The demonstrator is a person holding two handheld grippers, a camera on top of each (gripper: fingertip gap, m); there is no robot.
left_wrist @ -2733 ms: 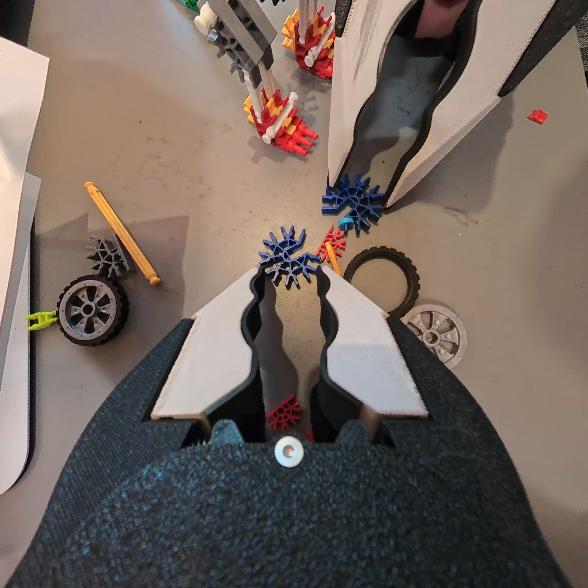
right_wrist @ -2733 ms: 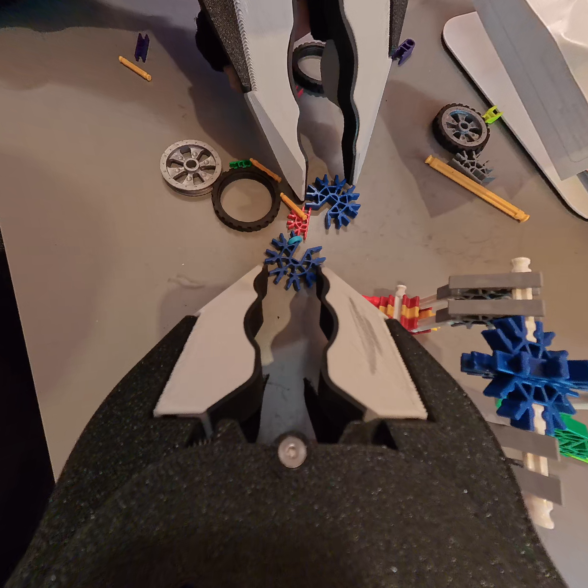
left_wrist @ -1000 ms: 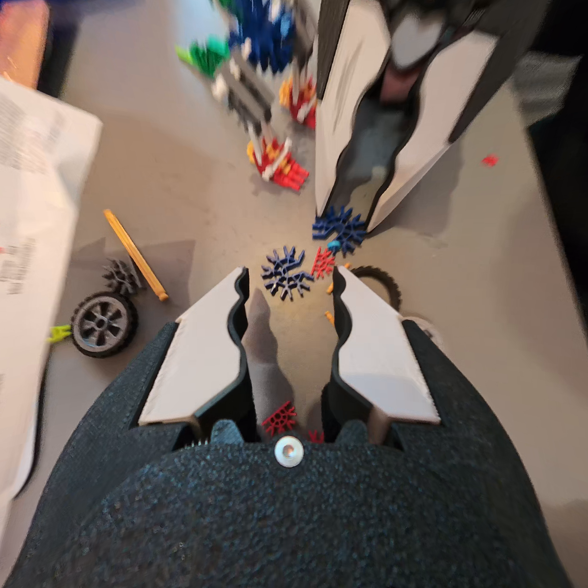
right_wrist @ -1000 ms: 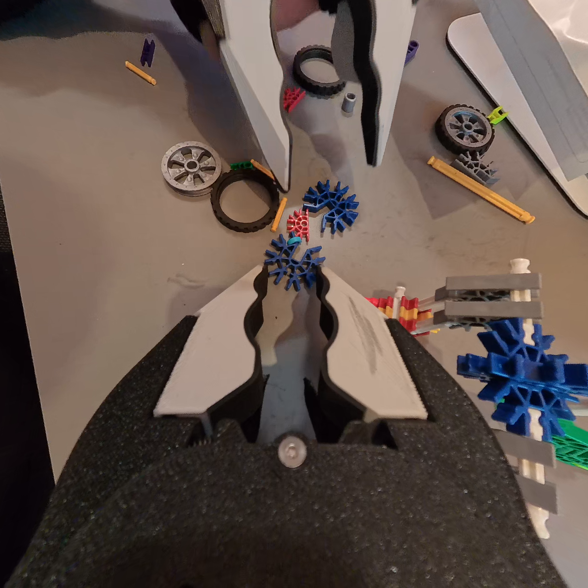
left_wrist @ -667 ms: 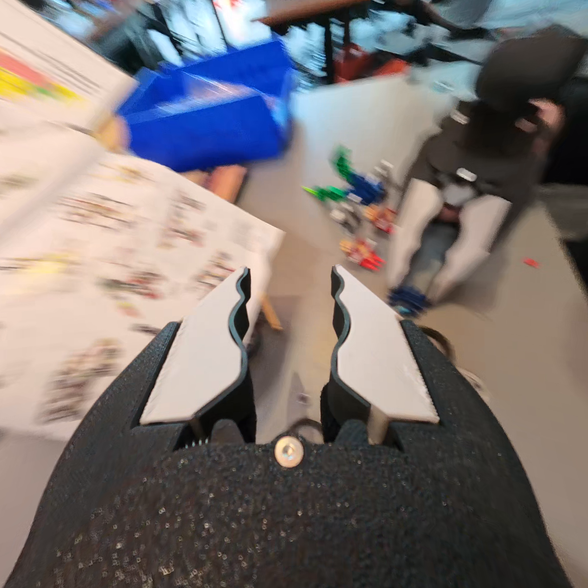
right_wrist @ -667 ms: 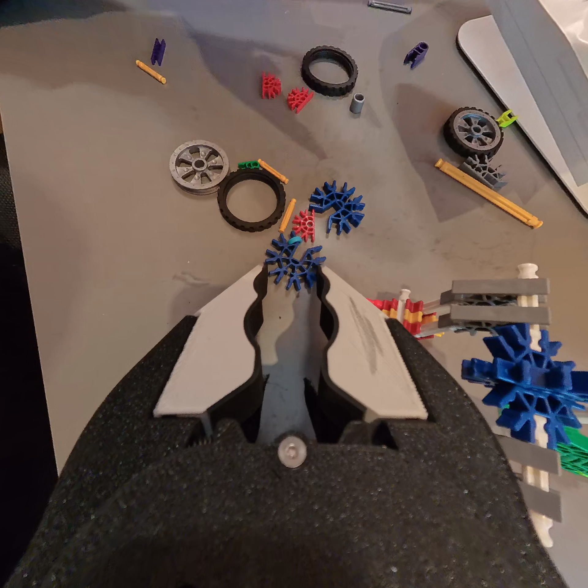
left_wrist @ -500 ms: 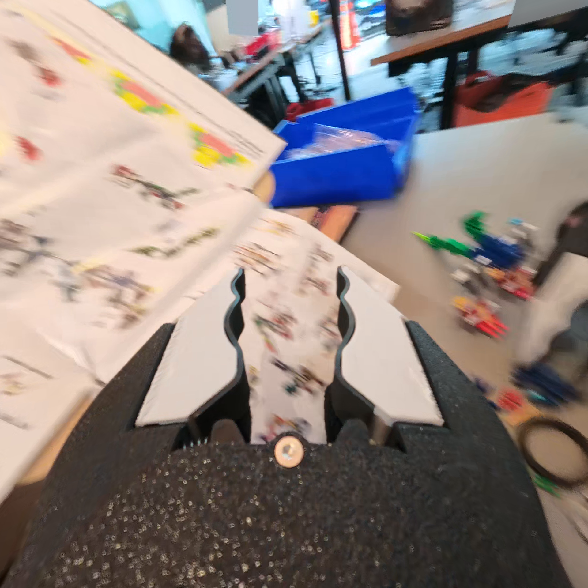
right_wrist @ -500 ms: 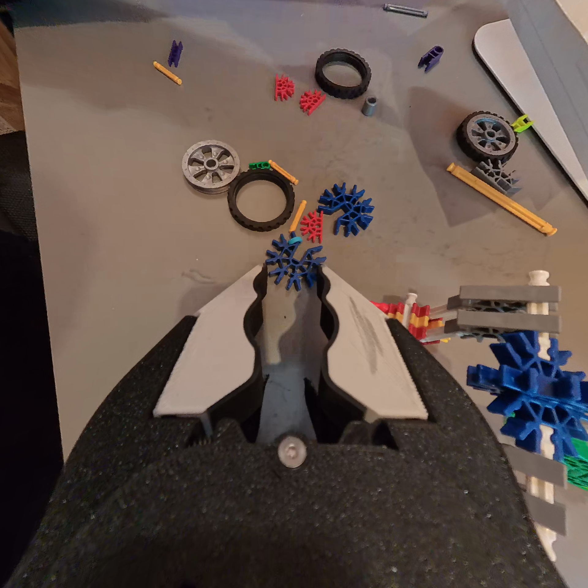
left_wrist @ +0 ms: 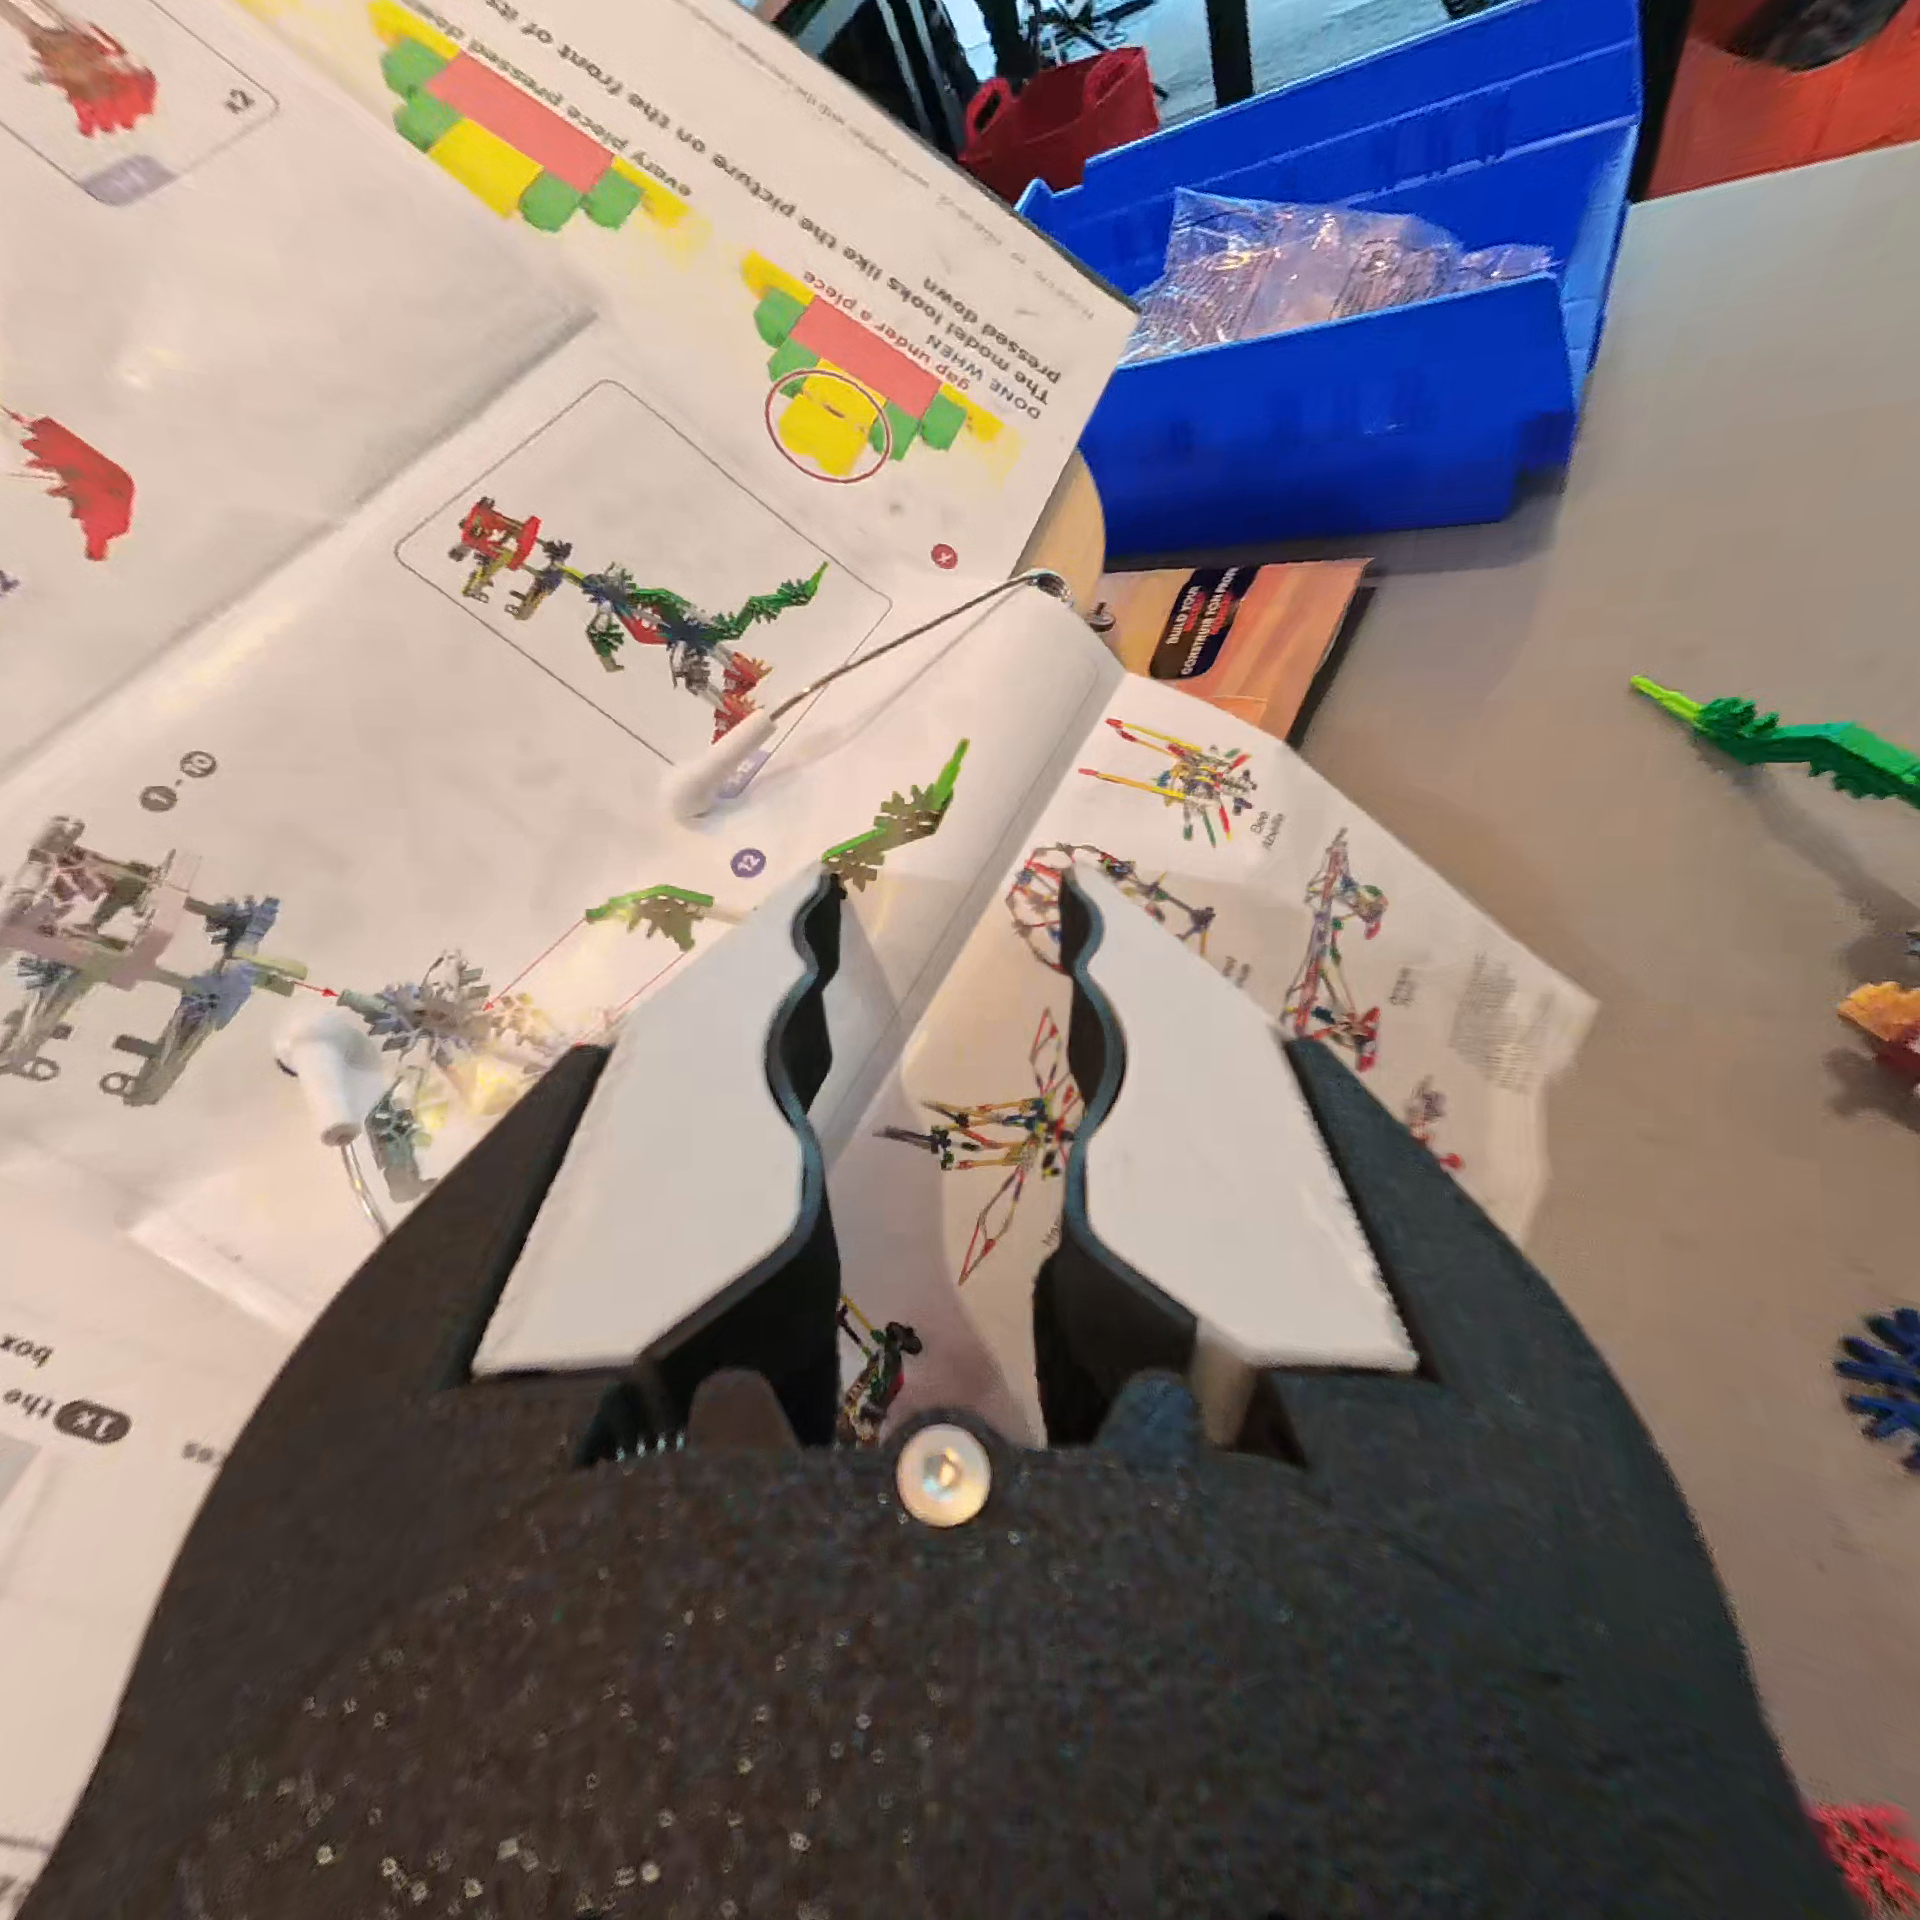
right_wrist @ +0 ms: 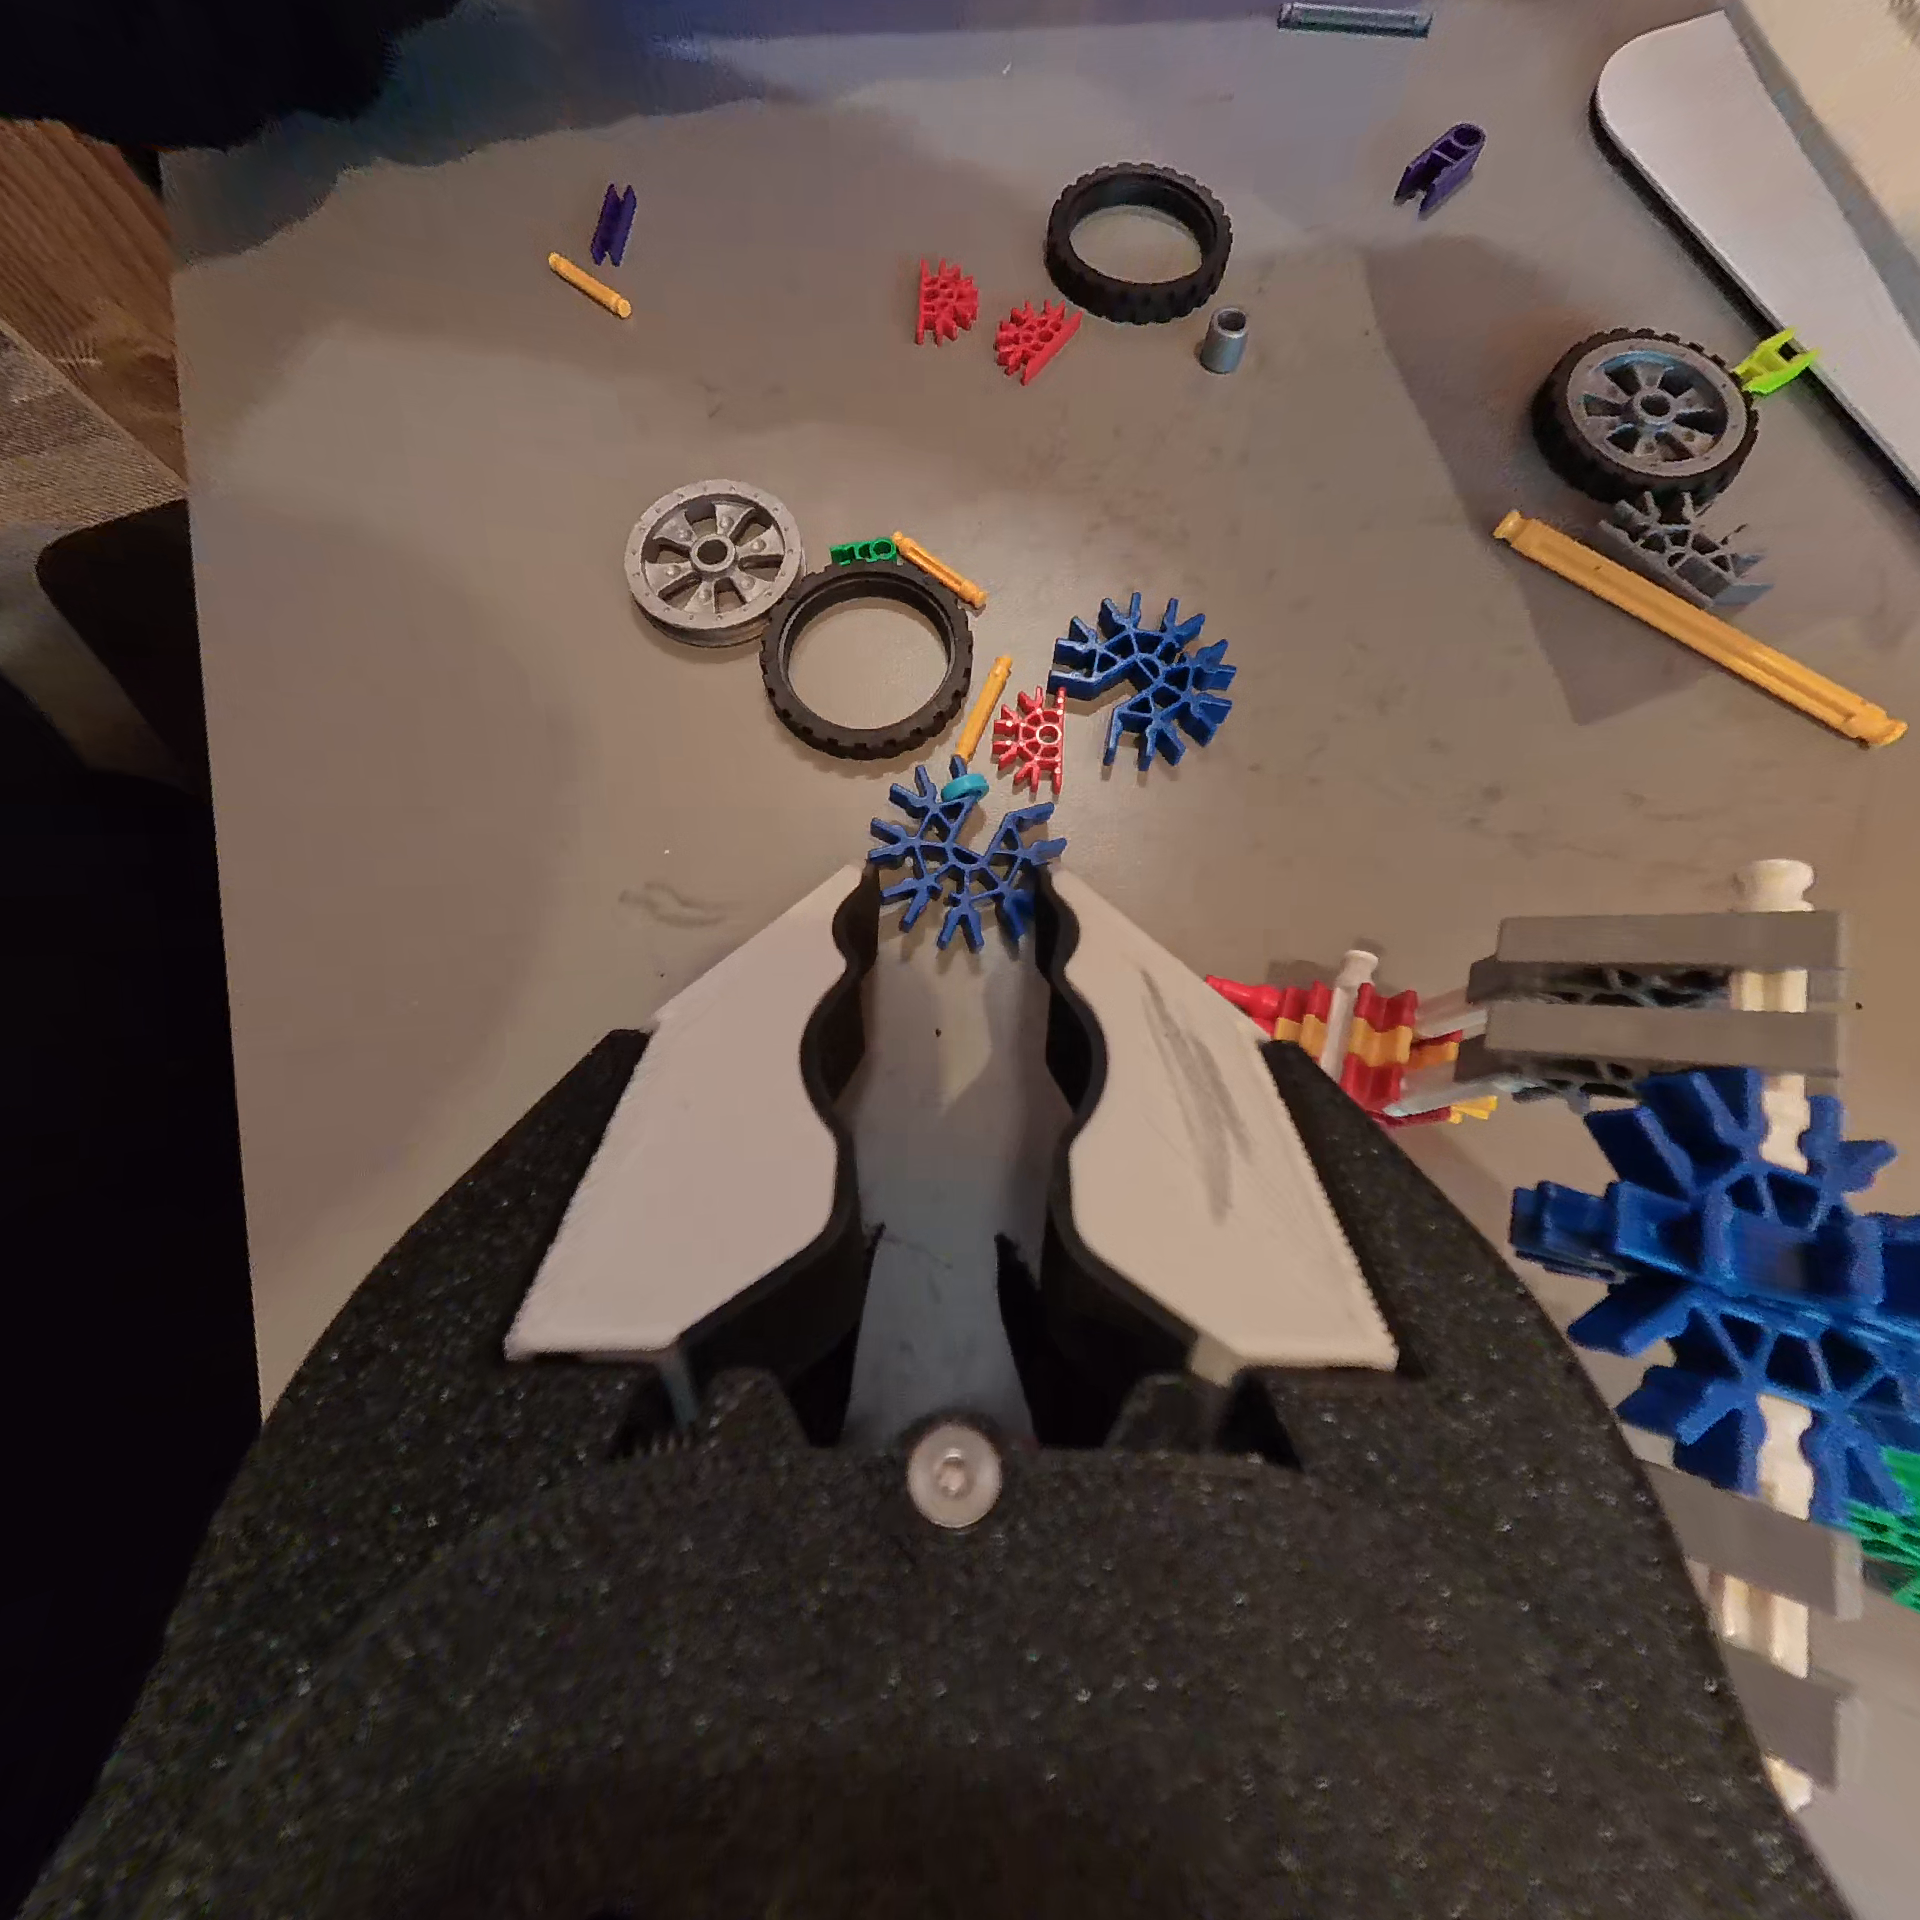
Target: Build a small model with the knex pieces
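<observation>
The left gripper [left_wrist: 945, 894] is spread and holds nothing, pointing at an open instruction booklet [left_wrist: 520, 644]; its white pages carry printed diagrams of toy models and lines of small print, and a wire page holder [left_wrist: 894, 644] with white tips presses on them; a second sheet with model pictures [left_wrist: 1351, 997] lies under the right fingertip; behind stands a blue bin [left_wrist: 1351, 395] with a clear plastic bag inside, and beside it lies a flat orange box with a printed logo [left_wrist: 1247, 634]; a green toy piece [left_wrist: 1787, 738] lies on the grey table [left_wrist: 1714, 520].

The right gripper [right_wrist: 956, 883] pinches a blue snowflake connector [right_wrist: 961, 862] between its fingertips, low over the table; a small teal ring [right_wrist: 966, 787] sits on one of its spokes; just ahead lie a red connector [right_wrist: 1034, 732], another blue connector [right_wrist: 1148, 675], a short orange rod [right_wrist: 982, 707], a black tyre [right_wrist: 868, 670] and a grey wheel hub [right_wrist: 715, 561]; farther off, a wheel with tyre [right_wrist: 1647, 416] and a long yellow rod [right_wrist: 1694, 629]; to the right stands a partly built model [right_wrist: 1714, 1143].
</observation>
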